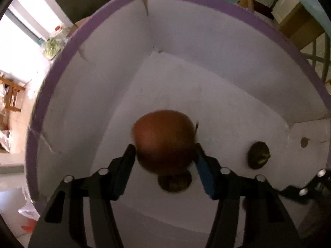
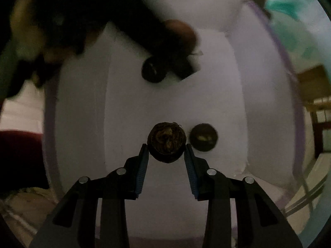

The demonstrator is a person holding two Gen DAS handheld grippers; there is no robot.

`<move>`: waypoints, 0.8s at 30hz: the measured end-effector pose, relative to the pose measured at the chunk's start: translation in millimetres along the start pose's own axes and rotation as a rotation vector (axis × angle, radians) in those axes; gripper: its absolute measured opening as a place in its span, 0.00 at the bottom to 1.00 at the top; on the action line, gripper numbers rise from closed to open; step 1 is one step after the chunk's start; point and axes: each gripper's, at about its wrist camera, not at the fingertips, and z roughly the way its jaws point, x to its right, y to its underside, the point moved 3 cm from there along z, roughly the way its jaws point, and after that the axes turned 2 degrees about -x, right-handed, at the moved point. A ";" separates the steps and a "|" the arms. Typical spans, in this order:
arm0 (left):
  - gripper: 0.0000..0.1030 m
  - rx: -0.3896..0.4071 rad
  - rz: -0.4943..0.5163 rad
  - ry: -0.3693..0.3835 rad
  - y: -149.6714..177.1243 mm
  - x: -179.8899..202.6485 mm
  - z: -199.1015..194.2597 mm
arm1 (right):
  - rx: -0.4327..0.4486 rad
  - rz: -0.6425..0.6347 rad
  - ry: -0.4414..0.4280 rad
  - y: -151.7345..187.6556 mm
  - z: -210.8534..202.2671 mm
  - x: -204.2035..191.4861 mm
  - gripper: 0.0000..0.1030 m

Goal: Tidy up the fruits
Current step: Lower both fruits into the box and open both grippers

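Left wrist view looks straight down into a white box (image 1: 206, 47) with a purple rim. Between the black fingers of the left tongs (image 1: 165, 155) sits a round reddish-brown fruit (image 1: 164, 138), smooth-skinned, with a thin stalk poking out at its right side. Both blue pads (image 1: 203, 175) lie against its flanks, so the left tongs are grasping it above the box floor. Directly below it, on the floor, a small dark round fruit (image 1: 174, 183) peeks out, mostly hidden by the big one. A second small dark fruit (image 1: 258, 155) lies off to the right on the floor, near a small round hole in the box wall. The other tool's black frame shows at the right edge.

Right wrist view, much dimmer, also looks down into the same box. The right tongs (image 2: 166, 150) are clenched on a small dark brownish fruit (image 2: 166, 142) with a rough, wrinkled top showing yellowish patches; both pads touch its sides. Just to its right, close beside it, another small dark fruit (image 2: 203, 137) lies on the floor. Farther up, the left tool appears as a dark blurred mass carrying the reddish-brown fruit, with a third small dark fruit (image 2: 152, 71) just beside it on the floor.

Count: one large reddish-brown fruit and three small dark ones, all inside the box.
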 end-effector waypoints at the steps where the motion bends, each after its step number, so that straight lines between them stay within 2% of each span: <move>1: 0.54 0.019 -0.001 -0.026 -3.4 -1.6 -1.9 | -0.011 -0.013 0.013 -0.4 4.4 -2.9 0.35; 8: 0.55 0.041 -0.030 -0.012 -5.3 -5.1 0.3 | -0.023 -0.015 0.045 5.0 10.5 -3.6 0.36; 9: 0.56 0.037 -0.031 -0.008 -6.9 -5.1 0.4 | -0.019 -0.004 0.042 4.8 9.5 -2.6 0.38; 10: 0.58 0.039 -0.037 -0.010 -7.4 -8.0 -1.4 | -0.015 0.004 0.040 2.3 6.8 2.8 0.51; 12: 0.66 0.080 -0.059 -0.009 -5.8 -11.0 -8.8 | 0.017 0.011 0.040 3.5 -3.2 2.5 0.64; 13: 0.70 0.106 -0.071 -0.006 -5.4 -14.4 -14.2 | 0.037 0.010 0.033 6.2 -10.2 1.6 0.64; 15: 0.70 0.177 -0.113 -0.007 -5.3 -23.3 -32.8 | 0.120 0.008 0.019 10.2 -38.7 1.5 0.64; 18: 0.76 0.399 -0.197 -0.029 -8.7 -31.7 -91.7 | 0.322 0.015 0.028 22.3 -99.7 8.3 0.67; 19: 0.86 0.525 -0.229 -0.023 -8.5 -31.8 -128.7 | 0.396 0.023 0.036 29.0 -123.5 13.7 0.72; 20: 0.99 0.605 -0.245 -0.012 -9.1 -30.2 -153.2 | 0.471 0.047 0.046 40.0 -150.7 22.6 0.73; 21: 0.98 0.700 -0.262 0.003 -10.0 -25.1 -183.0 | 0.554 0.087 0.069 54.1 -178.6 35.2 0.75; 23: 0.99 0.824 -0.261 0.061 -15.2 -5.8 -226.3 | 0.675 0.182 0.151 75.8 -217.9 62.8 0.79; 24: 0.99 0.845 -0.246 0.087 -18.6 4.6 -236.9 | 0.727 0.243 0.195 86.0 -234.1 88.9 0.81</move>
